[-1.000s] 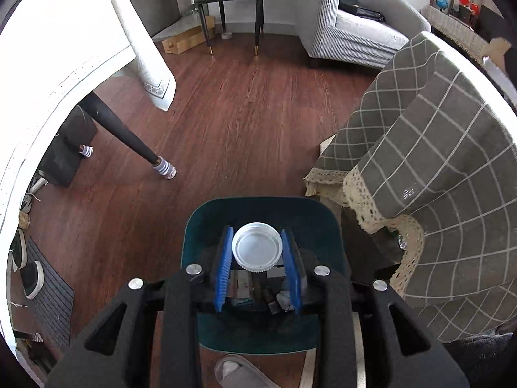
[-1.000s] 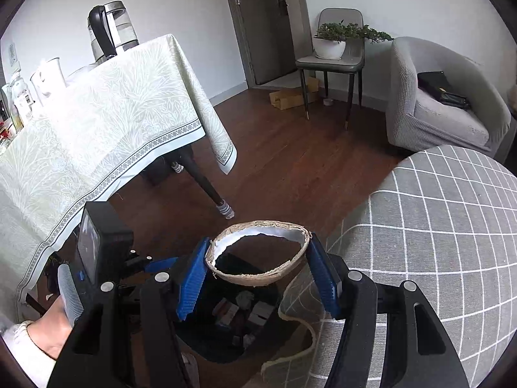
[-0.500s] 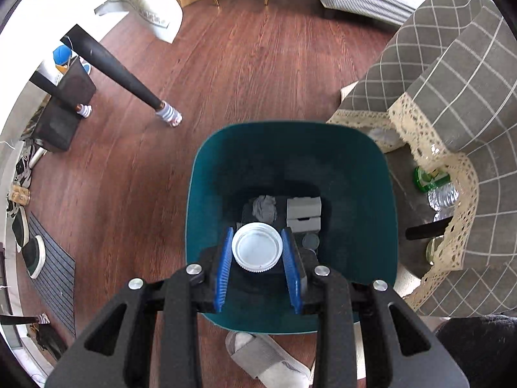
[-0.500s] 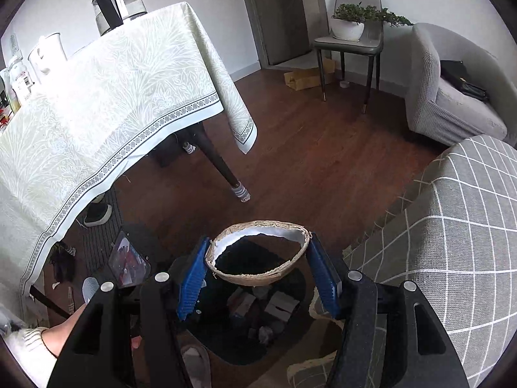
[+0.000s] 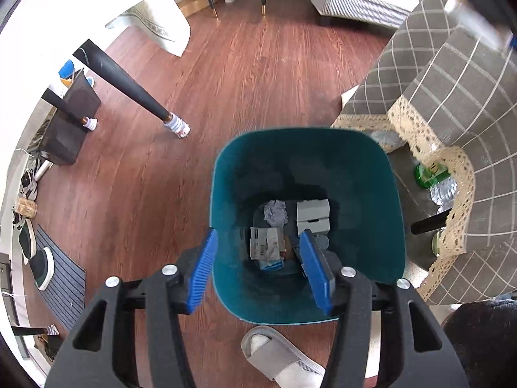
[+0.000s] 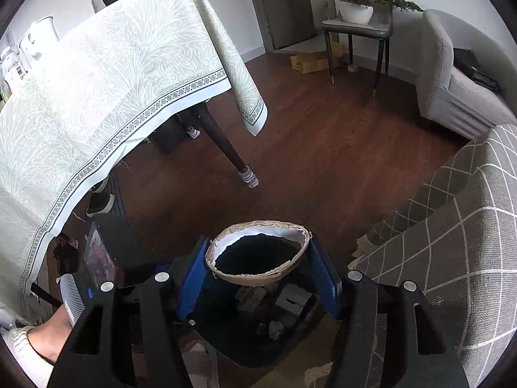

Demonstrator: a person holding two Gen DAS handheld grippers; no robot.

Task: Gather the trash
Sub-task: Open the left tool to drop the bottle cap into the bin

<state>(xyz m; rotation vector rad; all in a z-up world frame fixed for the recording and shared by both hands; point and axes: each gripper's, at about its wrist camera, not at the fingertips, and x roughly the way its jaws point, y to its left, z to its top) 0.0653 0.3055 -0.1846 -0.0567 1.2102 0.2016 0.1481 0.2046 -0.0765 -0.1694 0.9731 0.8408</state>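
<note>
My left gripper (image 5: 258, 237) hangs over the teal bin (image 5: 303, 131), pointing steeply down into it. Its blue jaws are opening and nothing is between them. At the bin's bottom lie a crumpled grey wad (image 5: 275, 211), a grey box (image 5: 312, 215) and a printed packet (image 5: 265, 242). My right gripper (image 6: 258, 249) is shut on a brown half shell with a white lining (image 6: 258, 279), held rim-up above the same bin (image 6: 232, 346). In the right wrist view, the left gripper's body and the hand holding it (image 6: 48, 339) sit at the lower left.
A grey slipper (image 5: 281, 359) lies just in front of the bin. A dark table leg in a striped sock (image 5: 176, 126) stands to the left under the pale tablecloth (image 6: 113, 80). The checked lace-edged cloth (image 5: 452, 97) hangs right, with bottles (image 5: 433, 174) beneath it.
The left jaws have spread and the white lid they held is gone from between them. Both grippers have sunk toward the bin. The right gripper still grips the shell.
</note>
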